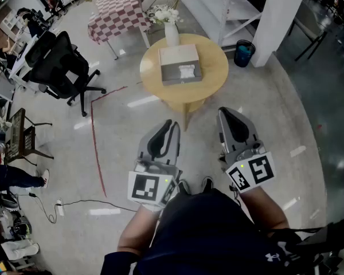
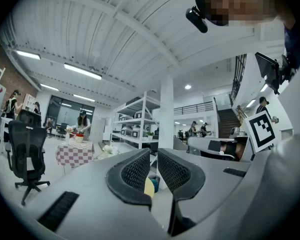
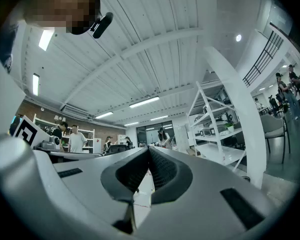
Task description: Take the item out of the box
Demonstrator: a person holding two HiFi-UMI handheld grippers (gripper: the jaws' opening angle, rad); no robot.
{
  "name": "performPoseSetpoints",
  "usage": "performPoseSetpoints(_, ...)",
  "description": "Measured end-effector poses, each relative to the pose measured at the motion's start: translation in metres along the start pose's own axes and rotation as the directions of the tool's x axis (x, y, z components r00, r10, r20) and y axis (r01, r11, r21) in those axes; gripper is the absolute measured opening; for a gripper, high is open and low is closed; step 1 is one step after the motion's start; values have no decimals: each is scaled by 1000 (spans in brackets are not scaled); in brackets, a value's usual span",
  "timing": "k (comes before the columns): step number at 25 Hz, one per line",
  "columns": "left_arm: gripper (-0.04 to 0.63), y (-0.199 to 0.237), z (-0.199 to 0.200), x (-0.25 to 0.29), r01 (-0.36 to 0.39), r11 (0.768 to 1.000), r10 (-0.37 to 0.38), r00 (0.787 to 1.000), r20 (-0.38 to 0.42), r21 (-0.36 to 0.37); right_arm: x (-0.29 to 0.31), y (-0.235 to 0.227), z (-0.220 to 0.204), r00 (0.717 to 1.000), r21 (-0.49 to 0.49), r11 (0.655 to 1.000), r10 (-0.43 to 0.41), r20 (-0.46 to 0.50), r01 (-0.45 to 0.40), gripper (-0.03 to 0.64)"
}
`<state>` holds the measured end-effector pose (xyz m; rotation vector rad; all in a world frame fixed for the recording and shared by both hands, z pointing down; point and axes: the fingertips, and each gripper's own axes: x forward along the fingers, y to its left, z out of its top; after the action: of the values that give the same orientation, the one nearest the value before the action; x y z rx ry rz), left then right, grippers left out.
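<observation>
An open grey box point(image 1: 180, 64) lies on a round wooden table point(image 1: 212, 73) some way ahead of me, and a white item point(image 1: 187, 71) rests inside it. A white vase of flowers point(image 1: 171, 31) stands at the table's far edge. Both grippers are held low near the person's body, well short of the table. My left gripper point(image 1: 171, 125) points toward the table with its jaws together and nothing between them. My right gripper point(image 1: 224, 113) is likewise shut and empty. In the left gripper view the gripper point(image 2: 154, 157) shows a sliver of the yellow table between its pads.
A black office chair point(image 1: 62, 62) stands at the left and a checked-cloth table point(image 1: 119, 10) behind it. A blue bin point(image 1: 243, 52) sits by a white pillar point(image 1: 282, 16), with white shelving point(image 1: 223, 4) beyond. Red floor tape point(image 1: 95, 136) runs left of me.
</observation>
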<state>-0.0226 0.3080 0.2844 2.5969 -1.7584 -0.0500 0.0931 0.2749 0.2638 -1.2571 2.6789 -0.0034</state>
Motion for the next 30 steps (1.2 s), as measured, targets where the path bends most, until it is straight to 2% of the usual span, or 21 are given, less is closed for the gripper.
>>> performPoseSetpoints(9, 61, -14, -2, 8, -8, 1000, 8, 1000, -3, 0, -7, -11, 0, 1000, 19, 1000, 18, -7, -18, 12)
performPoseSetpoints(13, 60, -15, -4, 16, -33, 999, 33, 999, -10, -12, -7, -21, -4, 999, 55, 998, 31, -16, -30, 12)
performPoseSetpoints(21, 60, -26, -12, 30, -91, 995, 90, 996, -25, -29, -20, -56, -9, 999, 55, 998, 28, -40, -25, 12)
performPoseSetpoints(30, 60, -29, -19, 49, -103, 995, 102, 993, -53, -14, -7, -74, -14, 997, 63, 997, 51, -60, -48, 12)
